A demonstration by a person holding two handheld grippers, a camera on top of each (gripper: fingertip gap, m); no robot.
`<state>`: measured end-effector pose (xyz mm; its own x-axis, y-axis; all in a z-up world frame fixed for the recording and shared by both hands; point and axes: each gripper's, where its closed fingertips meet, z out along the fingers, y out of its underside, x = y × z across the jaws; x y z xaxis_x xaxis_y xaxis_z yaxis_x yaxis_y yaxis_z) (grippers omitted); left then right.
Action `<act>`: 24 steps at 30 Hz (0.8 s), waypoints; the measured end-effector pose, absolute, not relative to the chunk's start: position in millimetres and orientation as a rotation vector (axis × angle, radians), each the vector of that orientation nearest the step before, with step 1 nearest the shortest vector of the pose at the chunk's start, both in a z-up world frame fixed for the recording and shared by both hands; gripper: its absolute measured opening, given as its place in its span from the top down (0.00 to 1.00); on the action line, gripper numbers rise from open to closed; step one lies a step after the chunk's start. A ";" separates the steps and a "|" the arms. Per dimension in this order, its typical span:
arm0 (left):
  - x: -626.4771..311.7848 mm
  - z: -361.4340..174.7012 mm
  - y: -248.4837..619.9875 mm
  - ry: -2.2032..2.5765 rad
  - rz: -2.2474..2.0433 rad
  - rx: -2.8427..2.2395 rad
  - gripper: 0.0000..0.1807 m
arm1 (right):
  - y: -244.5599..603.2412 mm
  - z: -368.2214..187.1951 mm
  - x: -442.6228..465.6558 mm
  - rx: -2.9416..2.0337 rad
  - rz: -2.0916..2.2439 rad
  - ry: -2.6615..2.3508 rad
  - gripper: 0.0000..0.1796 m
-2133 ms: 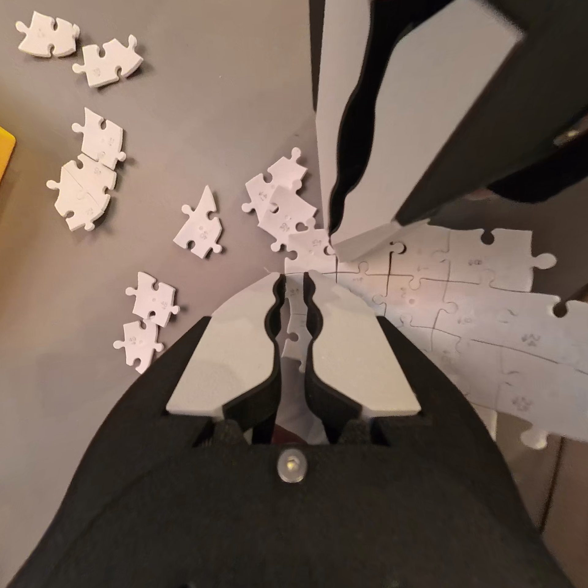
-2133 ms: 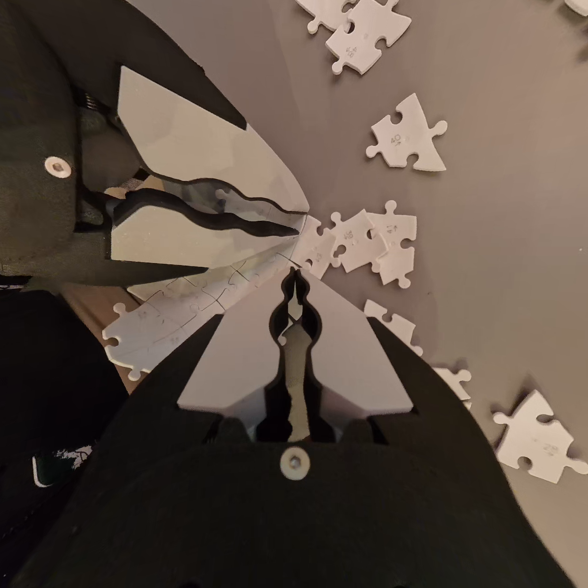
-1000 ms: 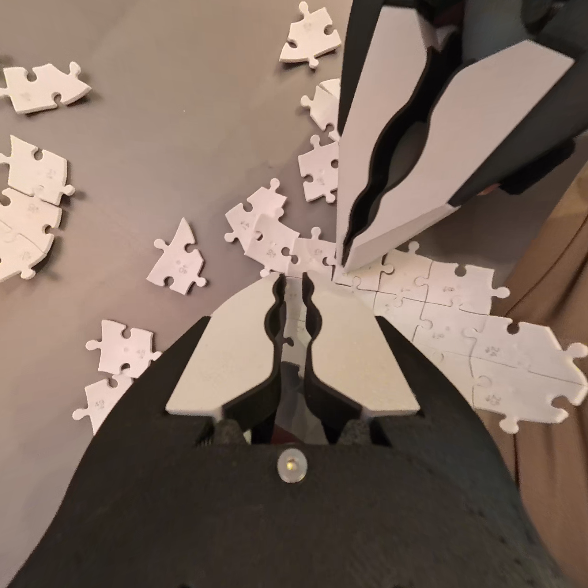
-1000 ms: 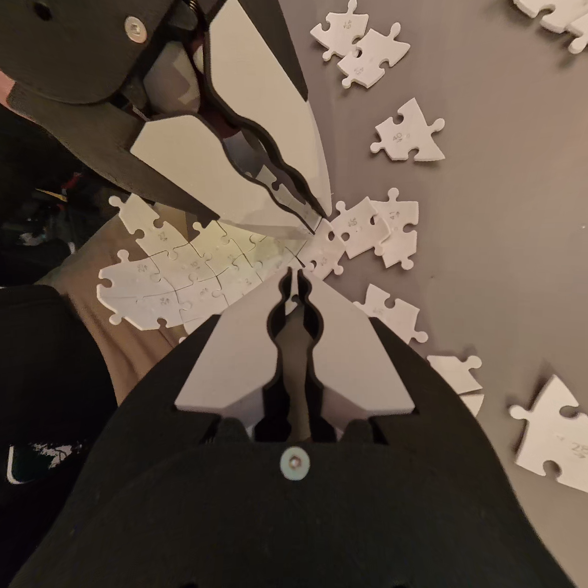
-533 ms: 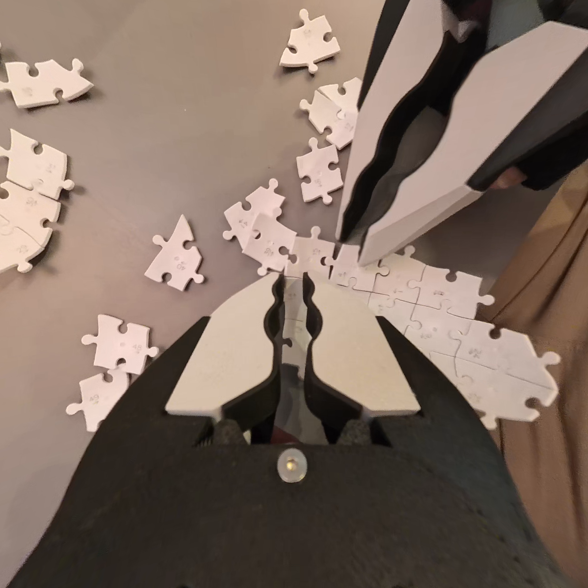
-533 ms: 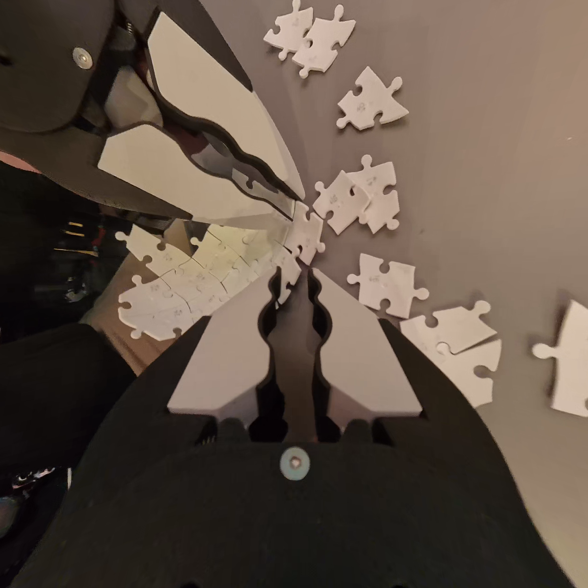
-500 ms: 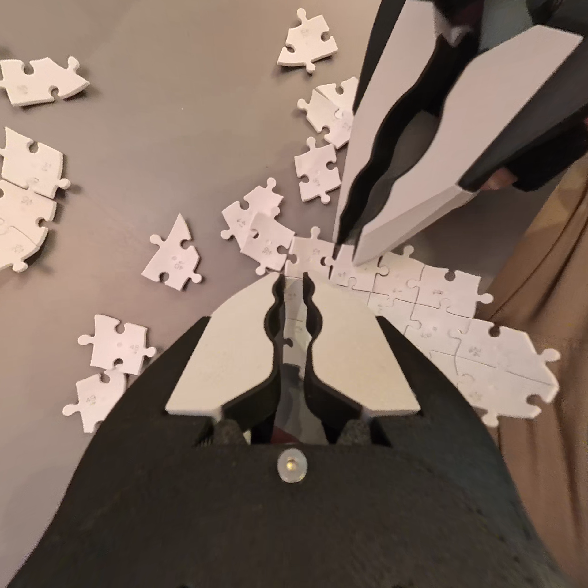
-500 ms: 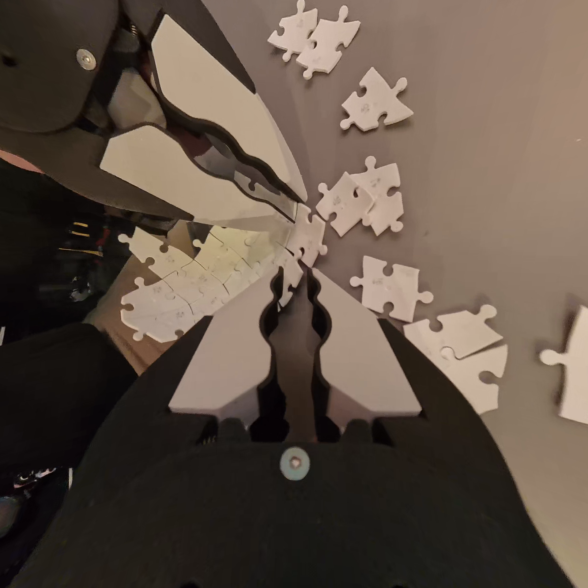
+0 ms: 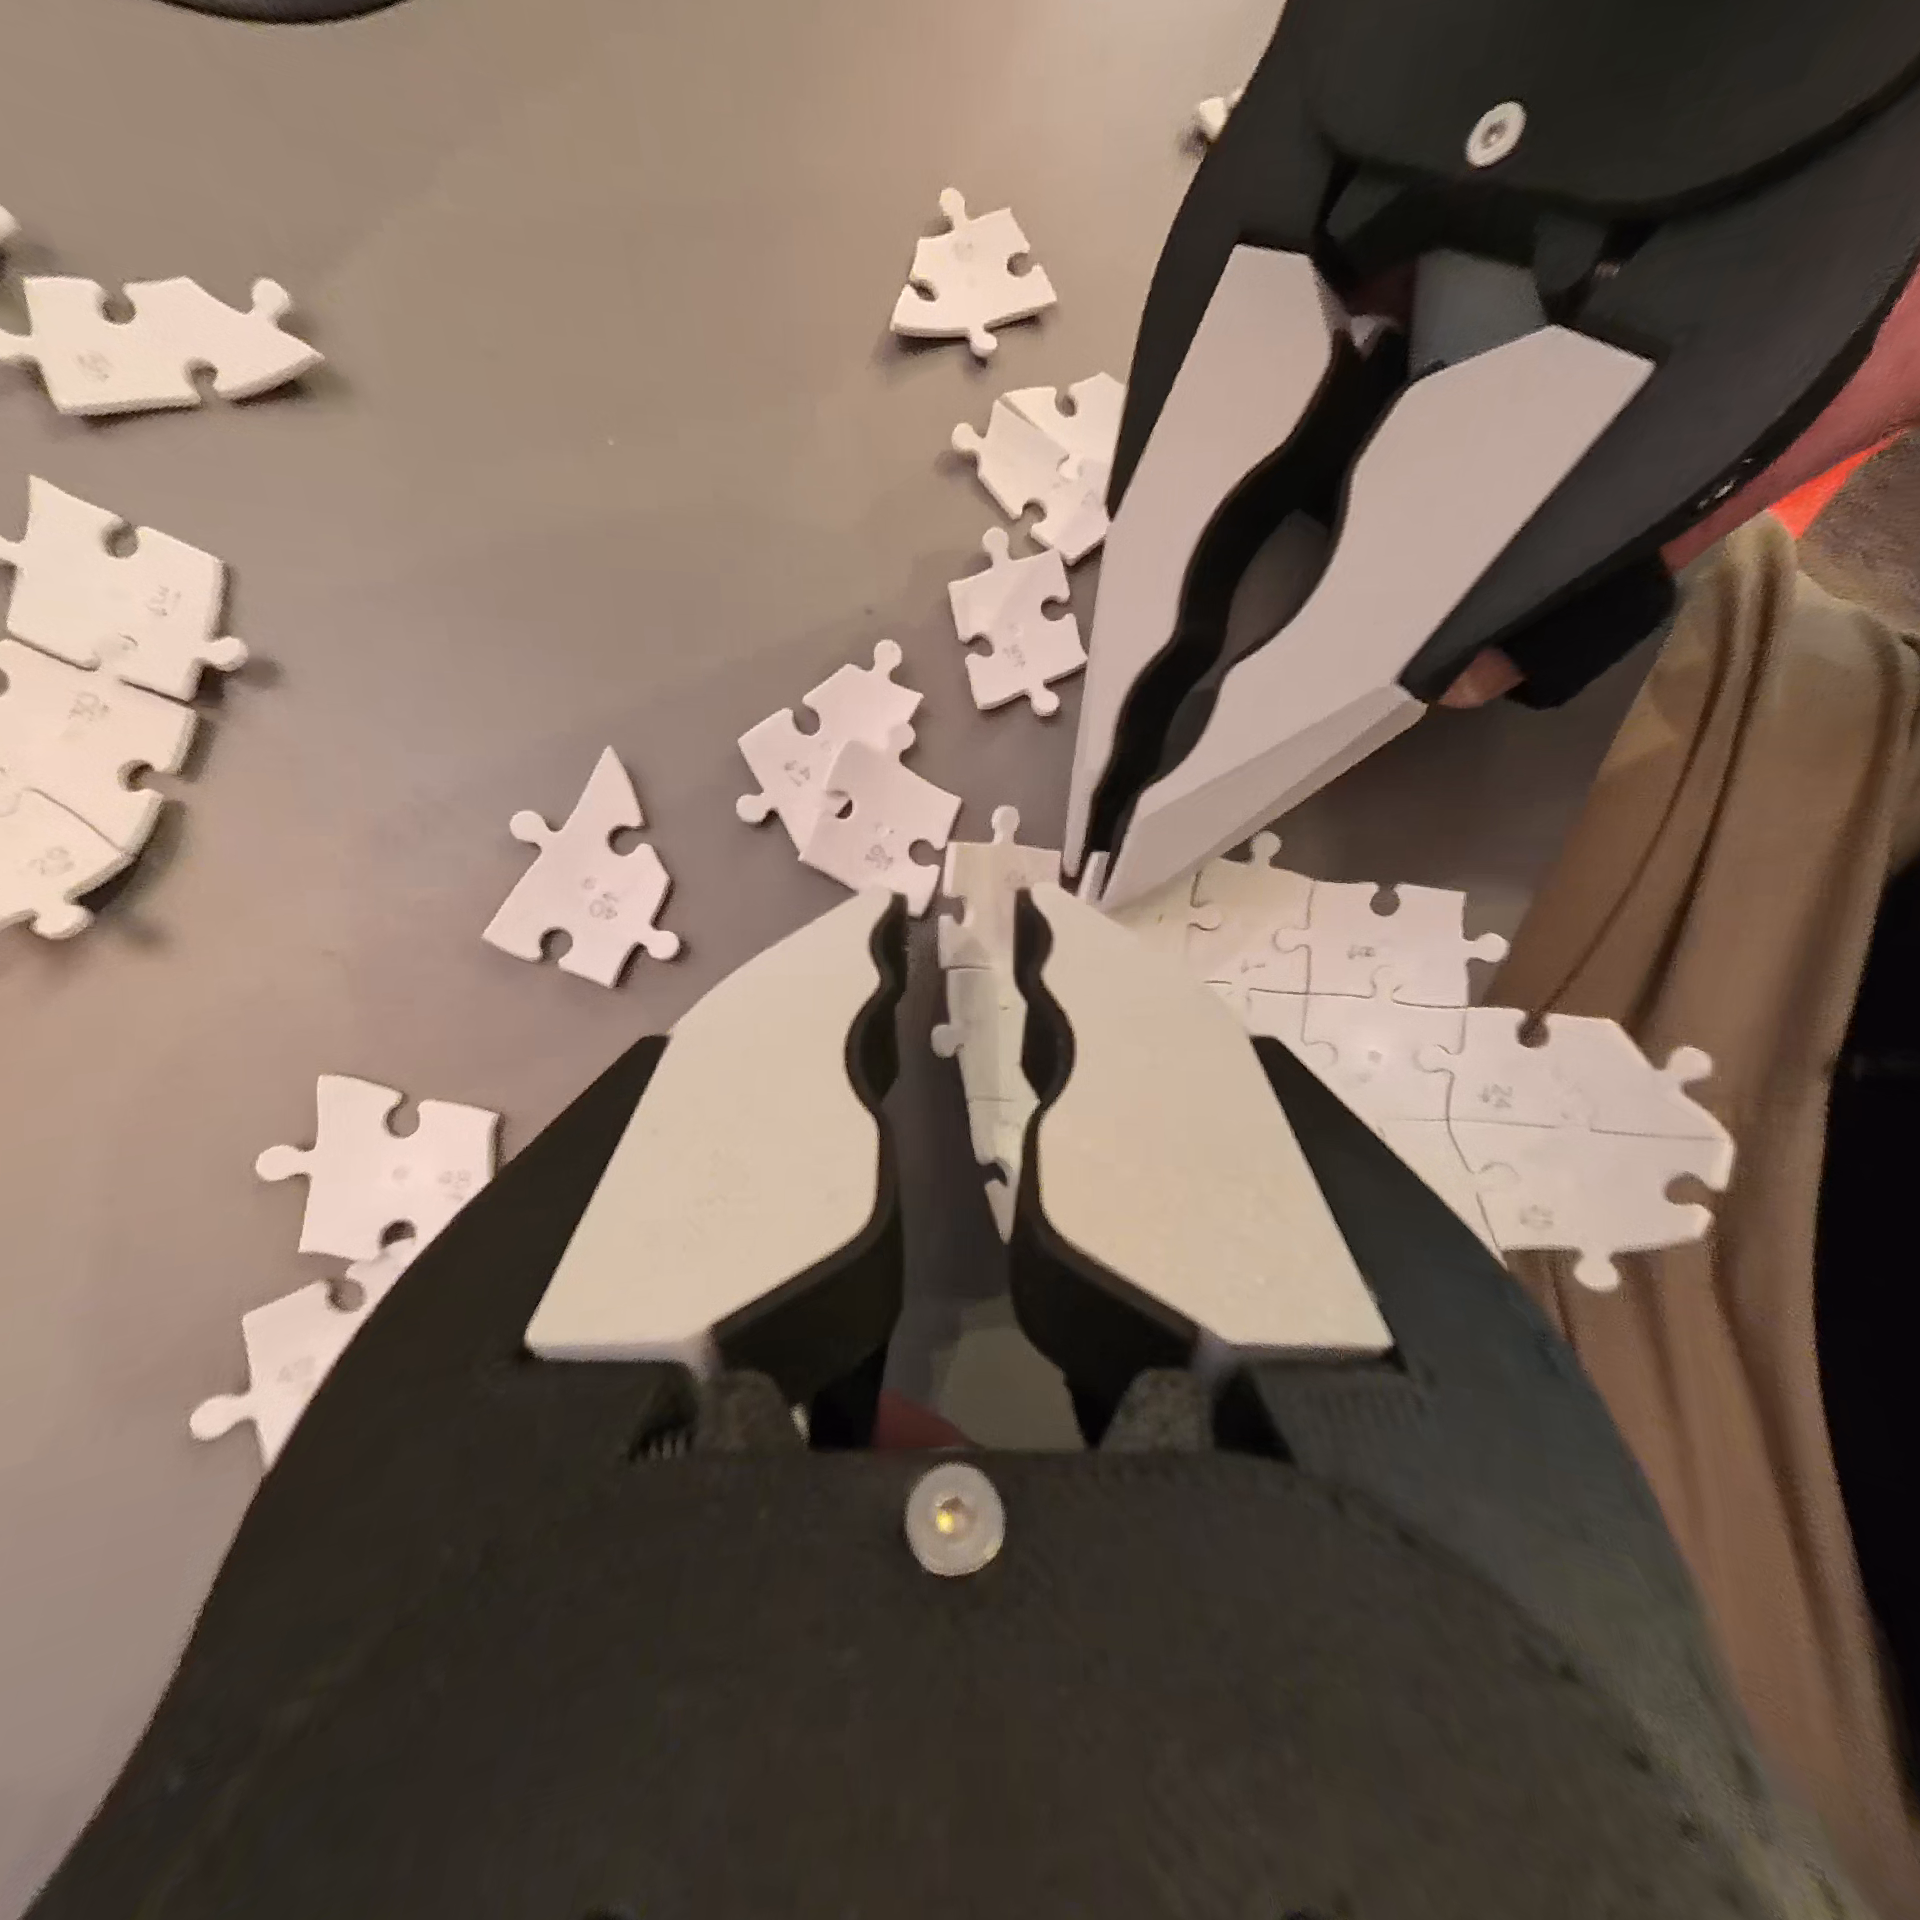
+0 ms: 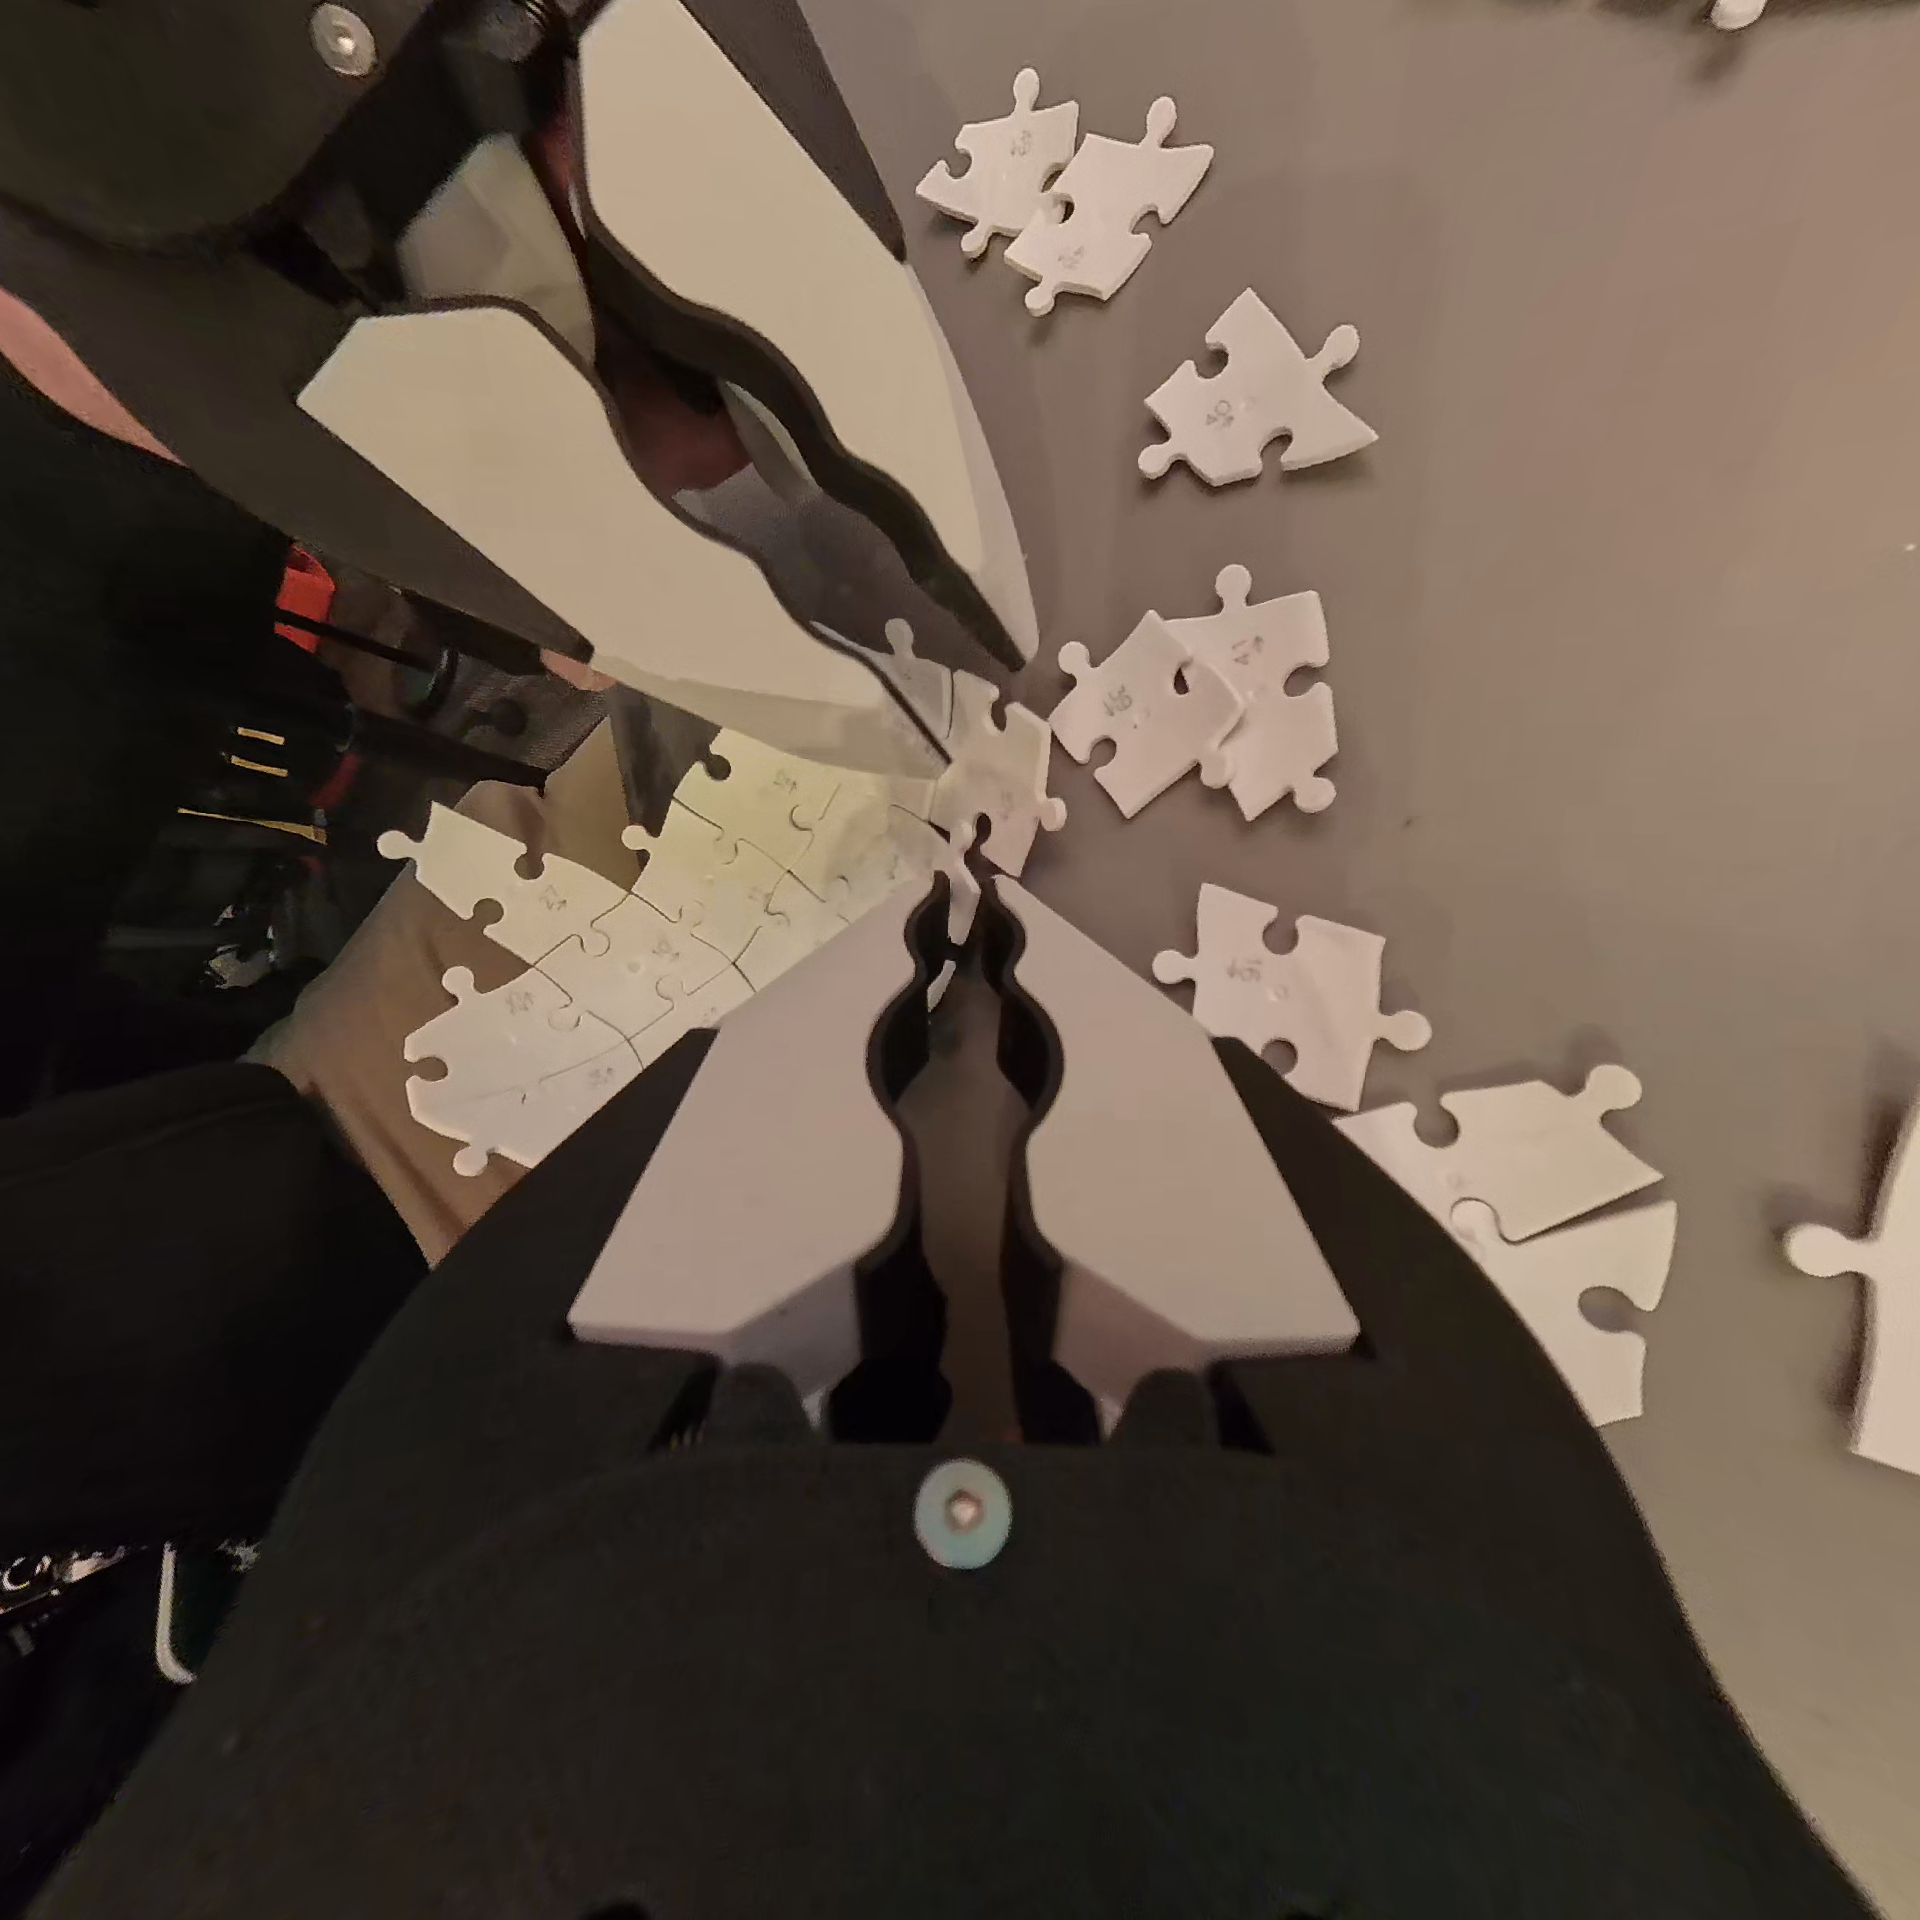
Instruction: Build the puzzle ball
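Observation:
A curved section of joined white puzzle pieces (image 9: 1351,966) hangs off the grey table's edge; it also shows in the right wrist view (image 10: 665,935). My left gripper (image 9: 961,914) has its jaws a little apart, with the section's near end lying loosely between them. My right gripper (image 10: 968,888) is shut on the section's edge near its tip. In the left wrist view the right gripper (image 9: 1091,868) comes down from the upper right onto that same end. In the right wrist view the left gripper (image 10: 977,707) reaches in from the upper left.
Loose white pieces lie on the grey table (image 9: 520,416): a pointed one (image 9: 592,883), an overlapping pair (image 9: 862,790), others at the far left (image 9: 94,665) and behind (image 9: 977,275). More lie right of my right gripper (image 10: 1288,987). Tan fabric (image 9: 1714,831) hangs beyond the table edge. The grippers are tip to tip, or close to it.
My right gripper's jaws have closed onto the section's edge. My left gripper's jaws have spread wider around the section. Both views have shifted slightly over the table.

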<state>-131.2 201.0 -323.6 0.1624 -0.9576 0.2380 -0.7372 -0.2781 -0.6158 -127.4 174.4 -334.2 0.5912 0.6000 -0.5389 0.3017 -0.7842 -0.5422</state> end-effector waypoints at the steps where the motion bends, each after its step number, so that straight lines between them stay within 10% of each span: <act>1: -131.4 -325.2 198.1 1.629 -0.886 -2.105 0.89 | 174.5 -334.3 -127.5 -2.426 1.033 -0.726 0.98; 24: -131.7 -330.4 187.1 1.592 -1.193 -2.149 0.97 | 171.0 -333.9 -125.2 -2.420 1.000 -0.755 0.91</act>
